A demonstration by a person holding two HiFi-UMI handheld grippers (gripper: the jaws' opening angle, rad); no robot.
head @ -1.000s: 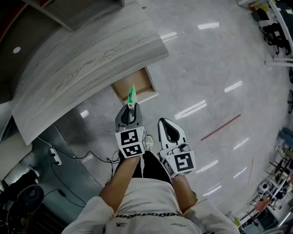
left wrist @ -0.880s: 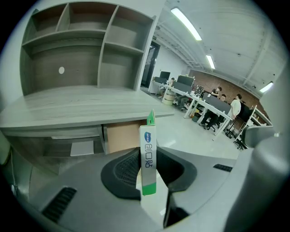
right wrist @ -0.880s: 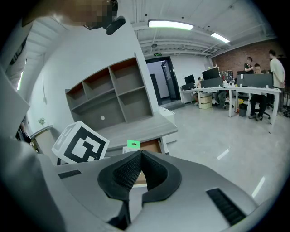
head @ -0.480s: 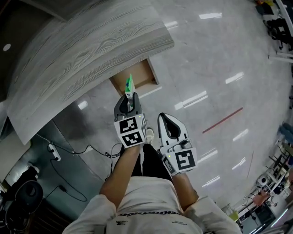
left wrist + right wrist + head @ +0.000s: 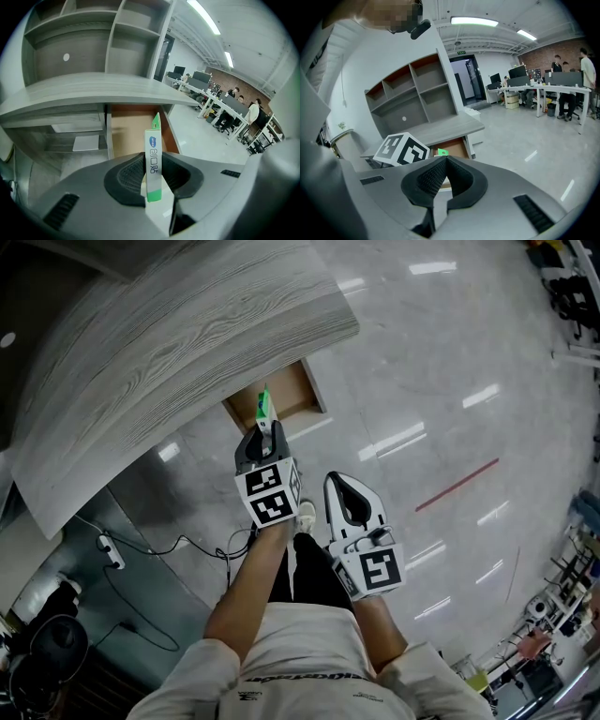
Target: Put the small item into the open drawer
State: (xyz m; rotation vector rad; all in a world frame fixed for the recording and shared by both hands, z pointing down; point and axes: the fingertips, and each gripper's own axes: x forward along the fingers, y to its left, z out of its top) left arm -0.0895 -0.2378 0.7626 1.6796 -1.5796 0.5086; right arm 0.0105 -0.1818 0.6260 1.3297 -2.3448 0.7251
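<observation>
My left gripper (image 5: 266, 435) pinched the slim green-and-white pack (image 5: 153, 154) by its lower end, with its long axis running on past my jaws. It pointed toward the open drawer (image 5: 125, 133), ahead and below under the grey woodgrain desktop (image 5: 187, 343). My right gripper (image 5: 446, 161), pressed together and empty, hung farther back over the glossy floor (image 5: 431, 371).

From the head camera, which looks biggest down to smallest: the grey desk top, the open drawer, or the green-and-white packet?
1. The desk top, by far the largest.
2. The drawer, only partly out from under the desk.
3. The packet, smallest even though it is nearer the camera.
</observation>
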